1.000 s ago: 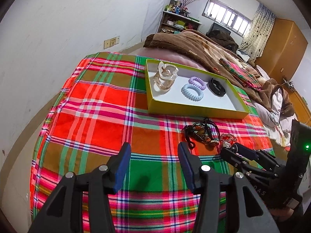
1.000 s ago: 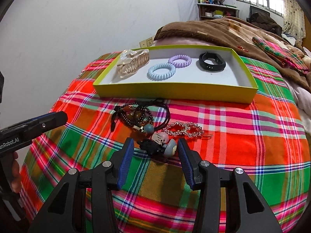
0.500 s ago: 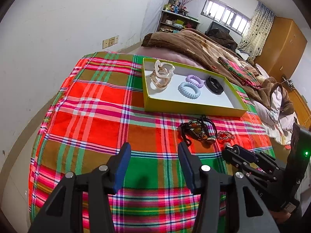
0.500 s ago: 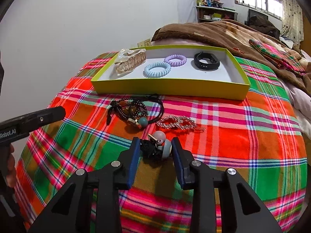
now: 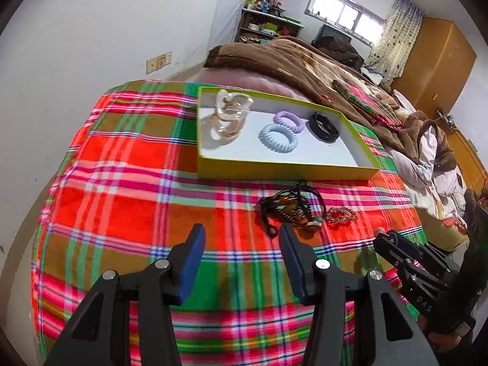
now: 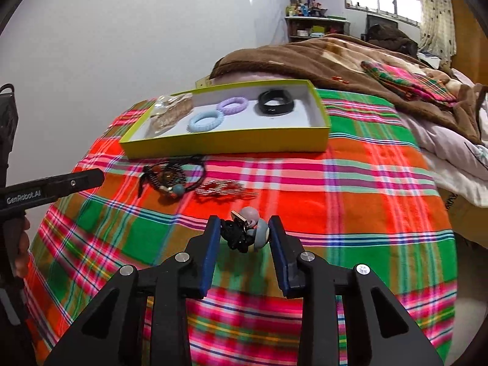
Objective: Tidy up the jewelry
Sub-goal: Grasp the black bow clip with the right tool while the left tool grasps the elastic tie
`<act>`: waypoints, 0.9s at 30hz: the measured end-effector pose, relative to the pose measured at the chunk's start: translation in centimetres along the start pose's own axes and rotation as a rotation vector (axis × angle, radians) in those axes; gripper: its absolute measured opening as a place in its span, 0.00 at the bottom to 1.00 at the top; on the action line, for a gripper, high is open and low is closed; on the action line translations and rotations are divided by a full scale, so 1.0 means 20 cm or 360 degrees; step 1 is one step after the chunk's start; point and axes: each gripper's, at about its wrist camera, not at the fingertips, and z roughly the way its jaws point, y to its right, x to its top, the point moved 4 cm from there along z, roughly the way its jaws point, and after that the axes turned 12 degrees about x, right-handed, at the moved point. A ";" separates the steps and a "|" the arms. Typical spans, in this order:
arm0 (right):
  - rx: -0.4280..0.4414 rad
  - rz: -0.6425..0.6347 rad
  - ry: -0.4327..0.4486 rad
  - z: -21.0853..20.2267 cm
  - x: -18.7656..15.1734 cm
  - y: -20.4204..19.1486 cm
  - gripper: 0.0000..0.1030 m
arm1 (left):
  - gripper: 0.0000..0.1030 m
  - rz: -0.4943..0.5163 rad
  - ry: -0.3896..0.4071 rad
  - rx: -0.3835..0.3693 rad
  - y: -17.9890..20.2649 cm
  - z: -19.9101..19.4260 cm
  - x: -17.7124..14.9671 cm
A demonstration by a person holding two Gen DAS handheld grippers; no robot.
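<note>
Item one, far left: the left gripper (image 5: pixel 241 244) hung over the plaid bedcover (image 5: pixel 128 177), its blue pads spread wide with nothing between them.

Item two: a yellow-green tray (image 6: pixel 231 145) with a white floor, on the cover at the far side. Contents, left to right: translucent hair claws (image 6: pixel 170 111) heaped in the left end; a pale blue coil tie (image 6: pixel 206 122); a lilac coil tie (image 6: pixel 233 106) touching it just beyond; a black band (image 6: pixel 276 102), apart from the ties.

Item three: on the cover just near of the tray, a tangle of dark beaded bracelets (image 6: pixel 170 177) with black cord; immediately to its right, a silvery red-stoned clip (image 6: pixel 221 188).

Item four, nearest the viewer: the right gripper (image 6: pixel 244 235), pads drawn in on a black hair tie with grey and pink balls (image 6: pixel 245 233). The right pad touched a grey ball; the left pad met the black cord. The piece looked raised slightly off the cover.

Item five, far right: a brown blanket (image 6: pixel 335 58) heaped on the bed beyond the tray.
</note>
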 end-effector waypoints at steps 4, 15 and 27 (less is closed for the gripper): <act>-0.0038 0.0023 0.0035 -0.05 0.00 0.06 0.32 | 0.50 0.0028 -0.0018 -0.0067 0.09 0.02 0.02; -0.0034 0.0079 0.0079 -0.12 -0.01 0.17 0.32 | 0.50 0.0145 -0.0043 -0.0022 0.35 0.09 0.03; 0.0014 0.0104 0.0097 -0.13 -0.03 0.22 0.32 | 0.34 0.0203 -0.0052 0.0115 0.43 0.18 0.00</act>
